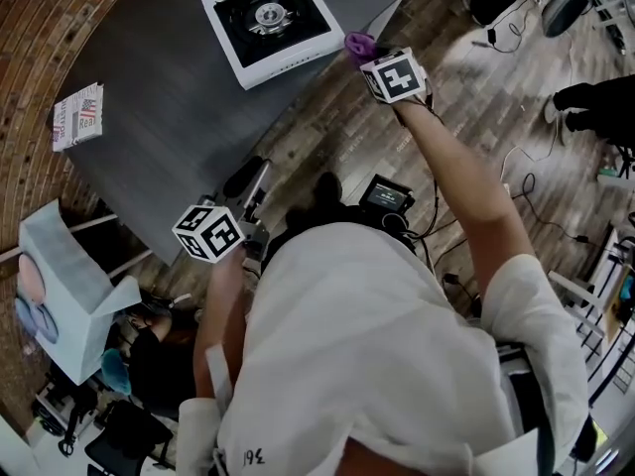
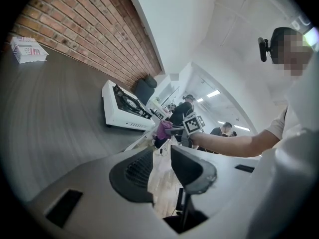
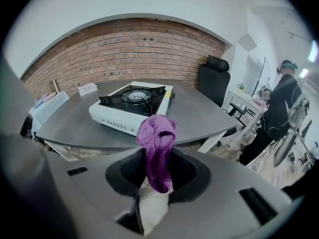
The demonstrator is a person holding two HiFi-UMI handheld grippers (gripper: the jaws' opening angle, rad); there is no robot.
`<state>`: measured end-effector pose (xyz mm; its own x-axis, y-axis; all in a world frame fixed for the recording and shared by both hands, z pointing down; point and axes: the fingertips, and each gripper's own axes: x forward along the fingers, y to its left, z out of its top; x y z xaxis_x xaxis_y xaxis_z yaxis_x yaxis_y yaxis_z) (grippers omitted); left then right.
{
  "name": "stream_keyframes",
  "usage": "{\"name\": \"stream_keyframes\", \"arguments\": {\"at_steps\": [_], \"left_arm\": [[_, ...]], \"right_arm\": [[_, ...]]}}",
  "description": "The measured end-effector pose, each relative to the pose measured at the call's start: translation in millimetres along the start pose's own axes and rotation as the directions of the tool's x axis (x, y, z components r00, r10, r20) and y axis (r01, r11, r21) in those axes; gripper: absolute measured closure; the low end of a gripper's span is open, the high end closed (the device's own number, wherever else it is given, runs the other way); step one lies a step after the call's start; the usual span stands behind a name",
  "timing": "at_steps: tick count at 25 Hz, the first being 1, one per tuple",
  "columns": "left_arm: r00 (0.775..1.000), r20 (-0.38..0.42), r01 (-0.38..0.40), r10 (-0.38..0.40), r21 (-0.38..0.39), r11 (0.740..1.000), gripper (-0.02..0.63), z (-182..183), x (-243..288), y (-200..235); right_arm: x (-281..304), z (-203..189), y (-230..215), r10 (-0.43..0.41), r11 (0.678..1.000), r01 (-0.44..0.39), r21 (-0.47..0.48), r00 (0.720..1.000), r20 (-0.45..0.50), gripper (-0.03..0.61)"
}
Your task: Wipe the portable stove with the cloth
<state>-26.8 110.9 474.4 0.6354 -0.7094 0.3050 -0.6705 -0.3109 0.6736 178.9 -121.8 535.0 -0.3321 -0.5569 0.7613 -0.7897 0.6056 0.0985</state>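
2 roles: the right gripper (image 3: 157,172) pinches the cloth (image 3: 157,142) near the portable stove (image 3: 132,105), ready for wiping; the left gripper (image 2: 162,169) hangs farther from the stove, jaws narrowly parted, empty.

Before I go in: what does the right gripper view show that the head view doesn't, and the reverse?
Only the right gripper view: the right gripper's jaws shut on the purple cloth. Only the head view: the left gripper by the table's near edge, away from the stove. Both: the stove on the table, the purple cloth held near it.
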Motion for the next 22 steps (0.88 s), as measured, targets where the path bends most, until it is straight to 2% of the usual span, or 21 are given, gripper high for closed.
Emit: {"name": "stream_keyframes", "arguments": {"at_steps": [4,13,22], "left_arm": [[1.000,0.005,0.030,-0.030,0.028,0.999,0.500,8.7,-8.4,-4.5],[0.996,-0.006,0.090,-0.089,0.056,0.994,0.500,-0.2,-34.9,-20.8],[0.987,0.007,0.162,-0.163,0.092,0.983,0.500,10.0,-49.1,-41.1]], "right_arm": [[-16.2,-1.8,11.9,0.000,0.999,-0.001,0.041,1.000,0.032,0.469],[-58.0,-11.9,52.5,0.004,0.997,-0.011,0.074,0.996,0.090,0.468],[-103.6,-6.1,95.0,0.040,0.993,-0.060,0.103,0.980,0.193,0.468]]}}
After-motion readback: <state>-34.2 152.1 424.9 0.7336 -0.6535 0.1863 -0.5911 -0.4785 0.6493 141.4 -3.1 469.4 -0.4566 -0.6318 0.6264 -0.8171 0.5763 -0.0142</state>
